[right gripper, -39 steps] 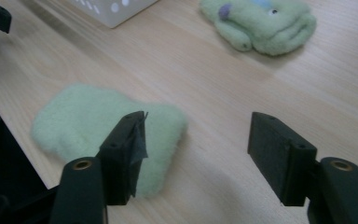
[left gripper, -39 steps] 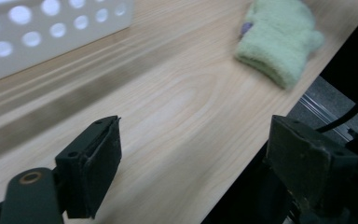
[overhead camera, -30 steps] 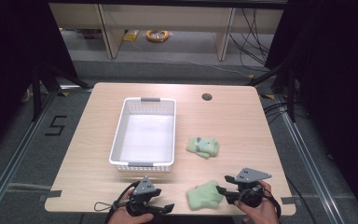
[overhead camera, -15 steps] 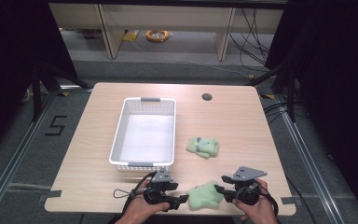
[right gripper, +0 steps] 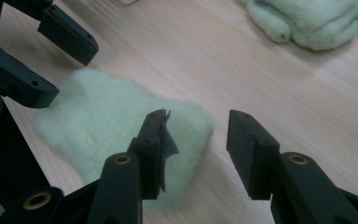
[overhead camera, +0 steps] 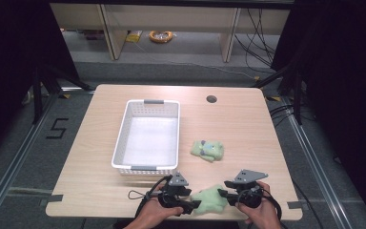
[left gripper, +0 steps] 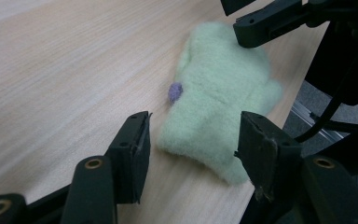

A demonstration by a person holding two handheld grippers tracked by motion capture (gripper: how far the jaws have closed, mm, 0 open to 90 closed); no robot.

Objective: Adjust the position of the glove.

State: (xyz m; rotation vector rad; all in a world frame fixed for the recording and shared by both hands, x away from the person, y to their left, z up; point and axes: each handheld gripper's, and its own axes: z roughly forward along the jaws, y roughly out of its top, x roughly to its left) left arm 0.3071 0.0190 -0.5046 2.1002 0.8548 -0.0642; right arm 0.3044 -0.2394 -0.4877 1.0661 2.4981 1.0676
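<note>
Lying flat on the worktop [overhead camera: 100,191], green plush [left gripper: 219,107] sits between left gripper [left gripper: 191,144] fingers, which have been closing, not yet pressing; right gripper [right gripper: 196,140] fingers closing, straddling its edge, unclenched

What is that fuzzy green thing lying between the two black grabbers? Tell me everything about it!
The fuzzy green thing looks like a small, soft, woolly sock or mitten in pale mint green, with one little purple spot. It lies flat and limp on the wooden table, right by the near edge. The left gripper straddles one end, its jaws closing in but not yet pressing. The right gripper has come to the other end, one jaw over the fluff.
</note>
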